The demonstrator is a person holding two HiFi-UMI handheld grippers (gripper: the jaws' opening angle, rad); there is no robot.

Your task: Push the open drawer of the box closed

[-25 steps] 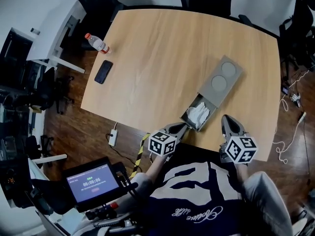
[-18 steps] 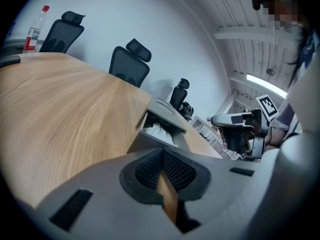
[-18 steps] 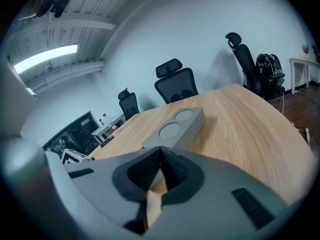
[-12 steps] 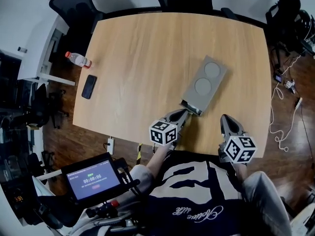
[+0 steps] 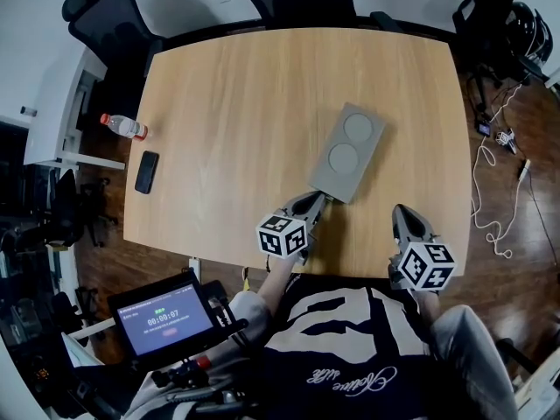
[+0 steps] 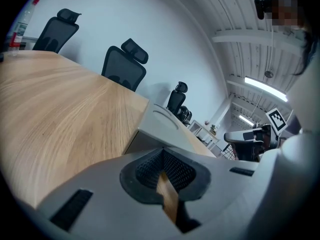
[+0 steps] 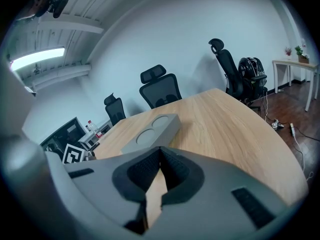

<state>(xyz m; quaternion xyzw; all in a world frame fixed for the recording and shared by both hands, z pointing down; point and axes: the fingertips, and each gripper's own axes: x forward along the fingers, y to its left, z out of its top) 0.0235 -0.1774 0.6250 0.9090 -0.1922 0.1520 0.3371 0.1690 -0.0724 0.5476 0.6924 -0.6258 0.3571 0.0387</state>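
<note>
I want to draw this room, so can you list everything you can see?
Light wooden table: one, tan, centre.
Grey box with two round dents on top: one, grey, table's right half, drawer shut.
Clear plastic bottle with a red cap: one, table's left edge.
Flat black phone: one, black, near the bottle.
Black office chairs: at least three, far side.
Small timer screen: one, black, lower left.
White cables: floor, right.
Left gripper: grey, shut, at the box's near end.
Right gripper: grey, shut, table's near edge.

Box (image 5: 347, 151) on table (image 5: 245, 94); left gripper (image 5: 318, 199) at its near end; right gripper (image 5: 402, 211) apart, rightward; bottle (image 5: 123, 127), phone (image 5: 147, 171) far left
</note>
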